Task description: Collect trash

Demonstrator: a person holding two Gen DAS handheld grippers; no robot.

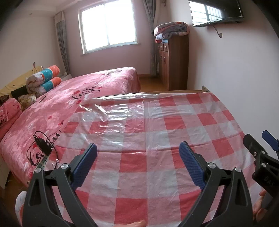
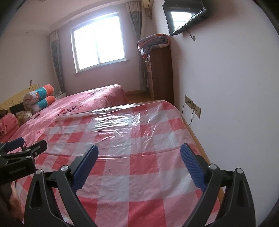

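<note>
A table covered by a red-and-white checked plastic cloth [image 1: 157, 132] fills both wrist views [image 2: 139, 157]. No trash shows on it. My left gripper [image 1: 138, 148] hovers over the near part of the cloth, open, with nothing between its blue pads. My right gripper [image 2: 139, 151] is open as well, also over the cloth and holding nothing. In the left wrist view the right gripper [image 1: 261, 145] appears at the right edge. The left gripper [image 2: 26, 145] shows at the left edge of the right wrist view.
A bed with a pink cover [image 1: 69, 97] stands left of the table, with rolled quilts [image 1: 43, 78] and a black cable with a small device [image 1: 43, 146] on it. A wooden cabinet [image 1: 174, 61] stands by the far wall, under a wall TV [image 1: 216, 12]. Wall sockets [image 2: 193, 106] sit right of the table.
</note>
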